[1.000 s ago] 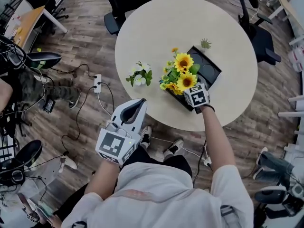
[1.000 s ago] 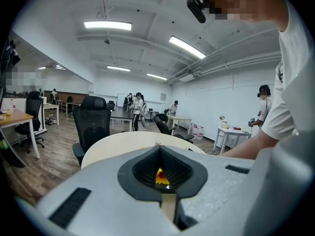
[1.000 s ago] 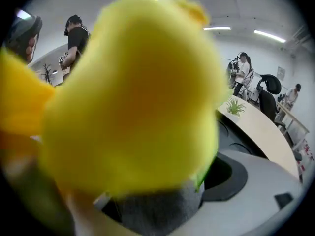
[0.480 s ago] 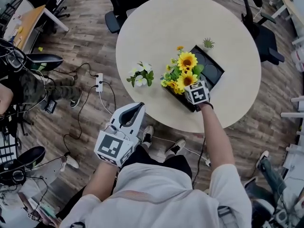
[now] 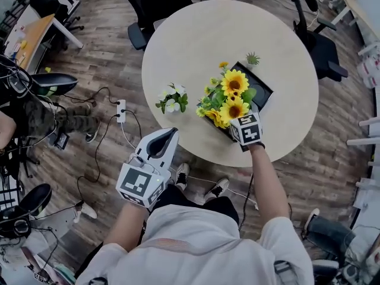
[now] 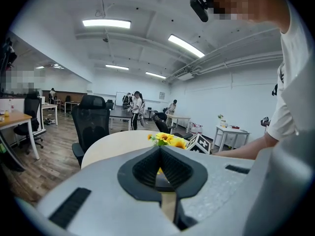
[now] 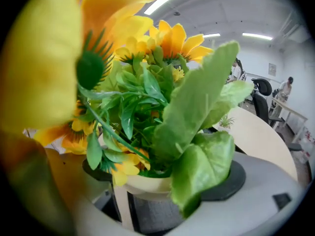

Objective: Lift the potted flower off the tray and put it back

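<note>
My right gripper [image 5: 242, 125] clamps the cream pot of the potted flower [image 5: 228, 100], at the near end of the black tray [image 5: 262, 91], centre right of the head view. Left gripper [image 5: 168, 136]: jaws together, empty, lower left, off the table [image 5: 196, 46].

Overhead head view and both gripper views share the sunflowers [image 5: 230, 97].

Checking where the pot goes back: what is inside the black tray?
The black tray shows a bare round recess at its far end. The potted sunflowers and right gripper cover its near part, hiding what lies there.
</note>
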A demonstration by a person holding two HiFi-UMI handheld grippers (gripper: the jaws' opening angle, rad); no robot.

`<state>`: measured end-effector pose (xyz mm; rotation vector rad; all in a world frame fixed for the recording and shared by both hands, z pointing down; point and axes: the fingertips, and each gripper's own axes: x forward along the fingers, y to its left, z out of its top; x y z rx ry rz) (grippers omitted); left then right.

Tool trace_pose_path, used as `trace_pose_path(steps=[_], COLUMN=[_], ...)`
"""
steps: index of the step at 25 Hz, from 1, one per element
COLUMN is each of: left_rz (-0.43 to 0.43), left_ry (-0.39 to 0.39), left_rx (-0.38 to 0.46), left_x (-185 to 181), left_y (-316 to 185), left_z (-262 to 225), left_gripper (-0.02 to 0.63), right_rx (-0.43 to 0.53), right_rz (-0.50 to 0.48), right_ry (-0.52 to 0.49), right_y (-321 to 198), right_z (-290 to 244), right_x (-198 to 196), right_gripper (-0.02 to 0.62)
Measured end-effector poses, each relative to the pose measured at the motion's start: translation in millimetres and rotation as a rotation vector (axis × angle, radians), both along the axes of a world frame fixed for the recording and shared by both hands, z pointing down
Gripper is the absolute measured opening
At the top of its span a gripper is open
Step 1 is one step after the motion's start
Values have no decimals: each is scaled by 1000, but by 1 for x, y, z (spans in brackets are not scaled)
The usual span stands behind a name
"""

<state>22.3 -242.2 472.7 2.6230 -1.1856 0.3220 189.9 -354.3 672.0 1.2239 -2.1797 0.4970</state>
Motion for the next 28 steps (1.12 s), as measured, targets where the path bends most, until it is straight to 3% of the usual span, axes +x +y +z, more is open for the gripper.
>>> trace_pose_path(steps=[9,17,24,28], left_rz=[84,201,314,341], left_ry=[62,80,79,87], left_rx=[81,142,226,233], left_x=[31,82,131,144], left_y=[-6,-5,6,12], left_z=[-45,-86,-120,-128], left_gripper=[3,3,3,3], right_rx=[85,125,170,184], right_rz=[119,281,378,392], right_ry=[-60,-148,-106,-101], right_y=[55,117,170,179], right_z=[-132,-230,-272,-280], right_x=[46,110,152,161], right_gripper=[497,497,497,497])
